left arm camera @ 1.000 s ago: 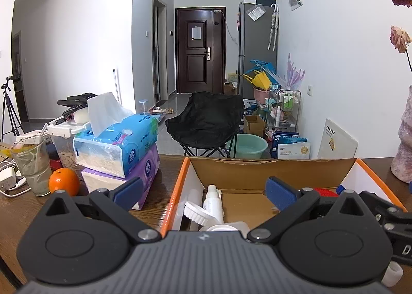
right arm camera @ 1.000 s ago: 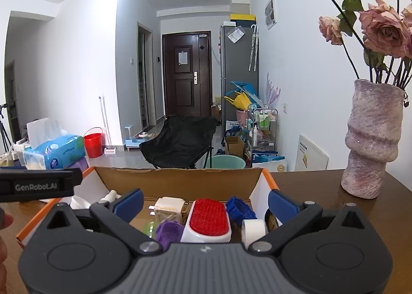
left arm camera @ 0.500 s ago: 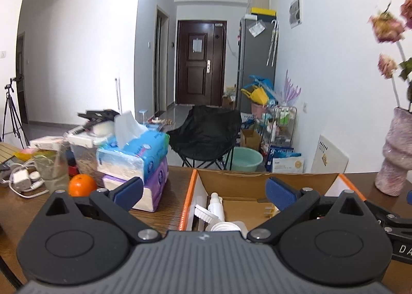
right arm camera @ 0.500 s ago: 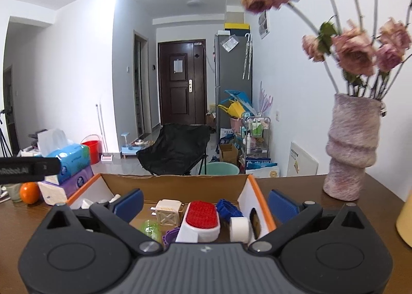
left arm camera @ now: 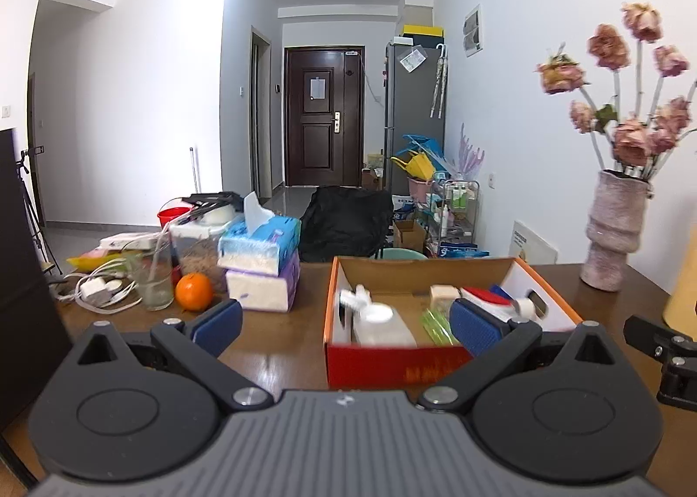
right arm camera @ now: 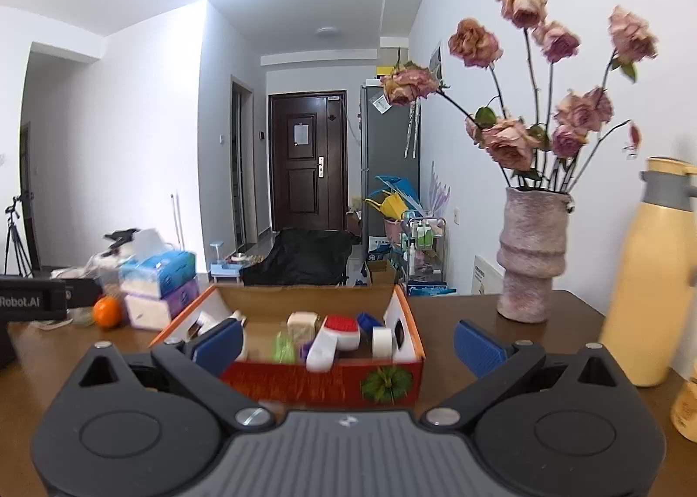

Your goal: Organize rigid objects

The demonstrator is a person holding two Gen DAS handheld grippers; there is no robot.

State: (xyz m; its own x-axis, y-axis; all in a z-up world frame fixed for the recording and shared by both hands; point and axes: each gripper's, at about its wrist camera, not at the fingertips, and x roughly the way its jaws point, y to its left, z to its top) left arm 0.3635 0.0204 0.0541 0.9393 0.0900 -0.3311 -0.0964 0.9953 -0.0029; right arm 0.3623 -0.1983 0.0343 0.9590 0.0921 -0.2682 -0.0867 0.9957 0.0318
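An open cardboard box (left arm camera: 394, 364) with a red front and orange rim sits on the brown table; it also shows in the right wrist view (right arm camera: 313, 379). Inside lie a white bottle (left arm camera: 379, 322), a red and white brush (right arm camera: 335, 333), a white tape roll (right arm camera: 382, 342), a green item (right arm camera: 283, 346) and other small things. My left gripper (left arm camera: 344, 325) is open and empty, in front of the box. My right gripper (right arm camera: 346, 342) is open and empty, also in front of the box.
Stacked tissue packs (left arm camera: 261, 266), an orange (left arm camera: 194, 291), a glass (left arm camera: 152, 283) and cables stand left of the box. A pink vase with dried roses (right arm camera: 531, 253) and a cream flask (right arm camera: 649, 275) stand to the right. A dark panel (left arm camera: 26, 279) is at far left.
Both grippers have pulled back and risen away from the box. The whole box front now shows, and the vase and flask have come into view.
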